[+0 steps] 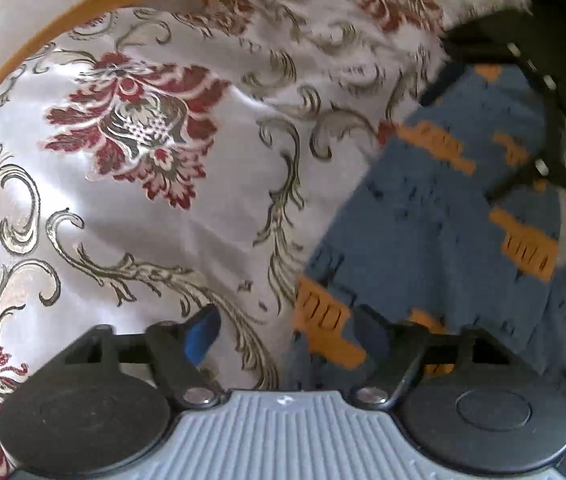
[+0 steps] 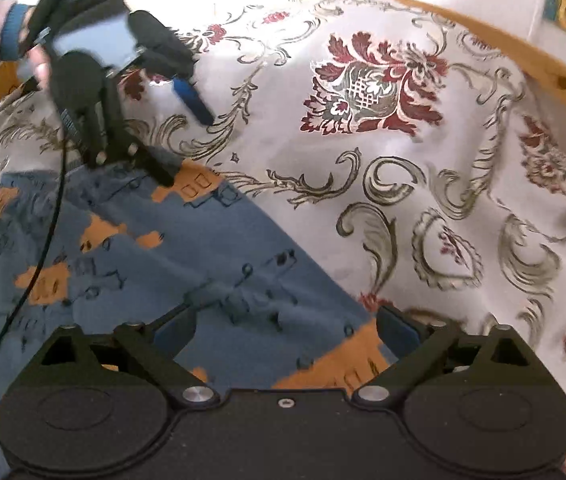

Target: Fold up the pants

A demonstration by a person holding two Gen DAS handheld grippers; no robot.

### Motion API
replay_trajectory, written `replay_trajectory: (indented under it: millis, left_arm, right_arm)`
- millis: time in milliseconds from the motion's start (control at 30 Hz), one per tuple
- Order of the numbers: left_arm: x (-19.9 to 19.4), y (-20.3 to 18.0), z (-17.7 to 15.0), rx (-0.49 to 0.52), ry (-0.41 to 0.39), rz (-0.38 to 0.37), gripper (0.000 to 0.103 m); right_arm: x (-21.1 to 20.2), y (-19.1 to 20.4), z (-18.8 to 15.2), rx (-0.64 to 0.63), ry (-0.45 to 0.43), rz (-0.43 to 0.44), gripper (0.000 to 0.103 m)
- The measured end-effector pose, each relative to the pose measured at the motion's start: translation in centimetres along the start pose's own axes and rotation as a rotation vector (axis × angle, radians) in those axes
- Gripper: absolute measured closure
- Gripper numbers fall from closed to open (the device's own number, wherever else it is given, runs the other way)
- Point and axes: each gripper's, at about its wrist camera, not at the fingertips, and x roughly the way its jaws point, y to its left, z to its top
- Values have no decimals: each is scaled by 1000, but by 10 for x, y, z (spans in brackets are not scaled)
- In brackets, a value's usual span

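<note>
Left wrist view has my left tool spread wide and empty, one finger over the floral bedspread, the other over the edge of the blue pants. My right tool is likewise wide open, holding nothing, low over the pants lying flat on the bed. I judge the risk is pinching bedspread along with the hem, dragging both and spoiling the fold.
</note>
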Motion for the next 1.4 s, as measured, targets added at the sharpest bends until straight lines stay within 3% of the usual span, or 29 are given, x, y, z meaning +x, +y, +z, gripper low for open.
replay_trajectory:
  millis: [33, 100, 200, 333, 533, 600, 633, 667, 700, 1133, 1400]
  left_arm:
    - [3, 0, -1, -7, 26, 3, 47]
    - [11, 1, -1, -22, 83, -5, 60]
    - [15, 0, -4, -15, 99, -17, 68]
    - [17, 2, -5, -46, 115, -38, 84]
    - [16, 4, -4, -99, 125, 41, 99]
    - [15, 2, -3, -108, 116, 60, 101]
    - [14, -1, -1, -103, 108, 70, 101]
    - [12, -4, 1, -97, 97, 86, 101]
    - [9, -7, 1, -92, 87, 99, 101]
    - [-45, -25, -10, -102, -84, 173, 102]
    - [-99, -57, -36, -62, -242, 217, 102]
  right_arm:
    - [4, -5, 2, 8, 0, 7, 10]
    - [12, -14, 6, 24, 0, 8, 15]
    - [26, -27, 13, 61, 16, 10, 29]
    - [42, -35, 19, 56, 40, 9, 39]
    - [51, -33, 13, -36, 114, -5, 51]
    - [50, -34, 10, -15, 111, -18, 74]
    - [49, -33, 9, -13, 111, -29, 81]
    - [47, -31, 8, -11, 112, -41, 96]
    - [46, -29, 8, -11, 113, -48, 103]
    - [-28, 33, -4, 7, -32, -248, 103]
    - [-94, 104, -20, -3, -142, -331, 103]
